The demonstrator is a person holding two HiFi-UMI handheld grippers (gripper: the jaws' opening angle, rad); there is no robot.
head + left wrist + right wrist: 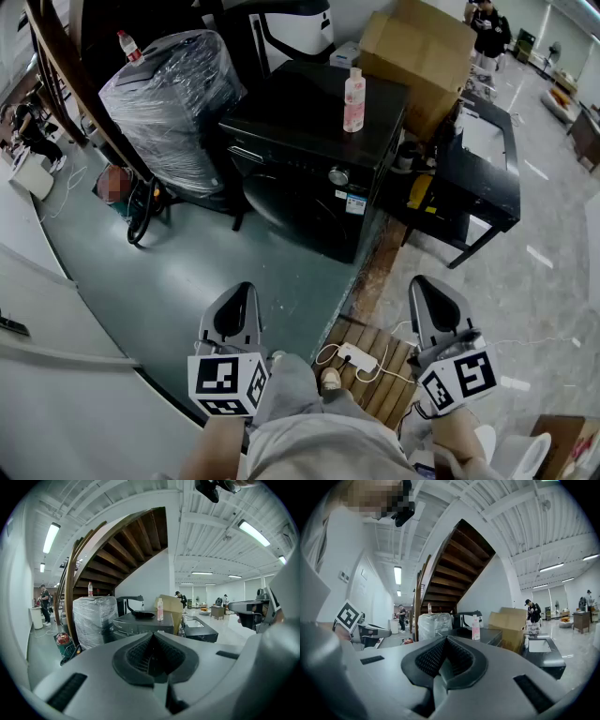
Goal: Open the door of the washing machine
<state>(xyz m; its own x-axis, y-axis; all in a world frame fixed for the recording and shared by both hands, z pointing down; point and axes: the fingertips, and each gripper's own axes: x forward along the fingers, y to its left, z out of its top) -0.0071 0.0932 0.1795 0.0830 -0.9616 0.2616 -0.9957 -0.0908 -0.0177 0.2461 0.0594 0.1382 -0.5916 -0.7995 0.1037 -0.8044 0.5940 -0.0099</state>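
Note:
A black washing machine (pixel 309 159) stands a few steps ahead of me, its round front door (pixel 281 204) closed. A pink bottle (pixel 353 100) stands on its top. My left gripper (pixel 241 291) is held low at the bottom left, shut and empty, well short of the machine. My right gripper (pixel 424 284) is level with it at the bottom right, its jaws also together with nothing in them. In the left gripper view the machine (pixel 139 623) shows beyond the closed jaws of the left gripper (pixel 153 635). The right gripper view shows it (pixel 483 635) past the right gripper (pixel 447 639).
A plastic-wrapped bundle (pixel 173 94) stands left of the machine, a cardboard box (pixel 417 47) behind it and a black desk (pixel 487 178) to its right. A white power strip (pixel 354 356) lies on wooden slats by my feet. A wooden staircase rises at the left.

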